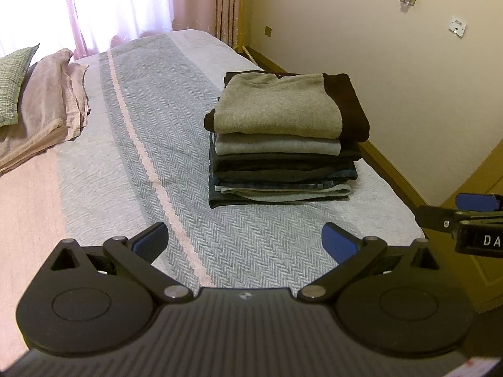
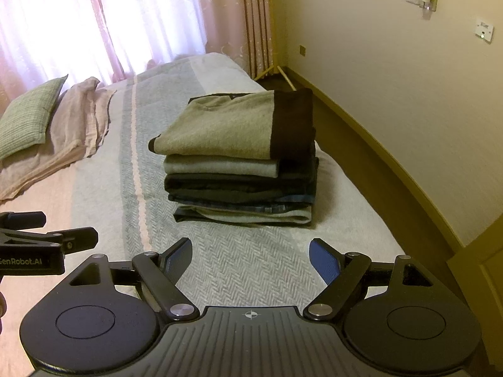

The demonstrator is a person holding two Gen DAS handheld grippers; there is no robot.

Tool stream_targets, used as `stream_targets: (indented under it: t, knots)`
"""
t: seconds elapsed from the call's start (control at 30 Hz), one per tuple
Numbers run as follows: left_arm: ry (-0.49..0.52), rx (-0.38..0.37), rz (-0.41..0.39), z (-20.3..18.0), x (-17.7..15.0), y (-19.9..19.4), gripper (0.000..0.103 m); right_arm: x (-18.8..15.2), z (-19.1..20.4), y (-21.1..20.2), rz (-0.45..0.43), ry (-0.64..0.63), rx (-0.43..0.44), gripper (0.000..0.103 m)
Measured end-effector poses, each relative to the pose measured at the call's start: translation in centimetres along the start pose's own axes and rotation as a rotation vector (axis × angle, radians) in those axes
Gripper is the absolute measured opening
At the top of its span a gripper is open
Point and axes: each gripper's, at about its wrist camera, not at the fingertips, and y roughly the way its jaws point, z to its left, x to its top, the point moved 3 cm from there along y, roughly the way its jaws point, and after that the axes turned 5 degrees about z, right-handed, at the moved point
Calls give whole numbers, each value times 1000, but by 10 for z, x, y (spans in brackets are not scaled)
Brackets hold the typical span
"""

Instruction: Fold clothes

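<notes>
We find the stack of folded clothes (image 1: 283, 144) on the bed (image 1: 132, 144), near its wall-side edge, a tan sweater (image 1: 276, 106) on top. The left gripper (image 1: 245, 245) and right gripper (image 2: 250, 262) hover over the near end of the bed, fingers spread wide, grasping nothing. Pillows (image 1: 37, 94) lie at the opposite edge. Nothing stands between grippers and stack.

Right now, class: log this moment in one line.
left gripper open | right gripper open | stack of folded clothes on striped bedspread | untouched
</notes>
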Motion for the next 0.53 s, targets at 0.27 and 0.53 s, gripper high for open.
stream_targets:
  t: [0.27, 0.53]
  knots:
    - [-14, 18, 6, -5, 4, 6, 102, 5, -7, 5, 7, -13, 18, 79]
    - [-33, 22, -6, -14, 8, 11, 102, 8, -21, 10, 25, -23, 36, 79]
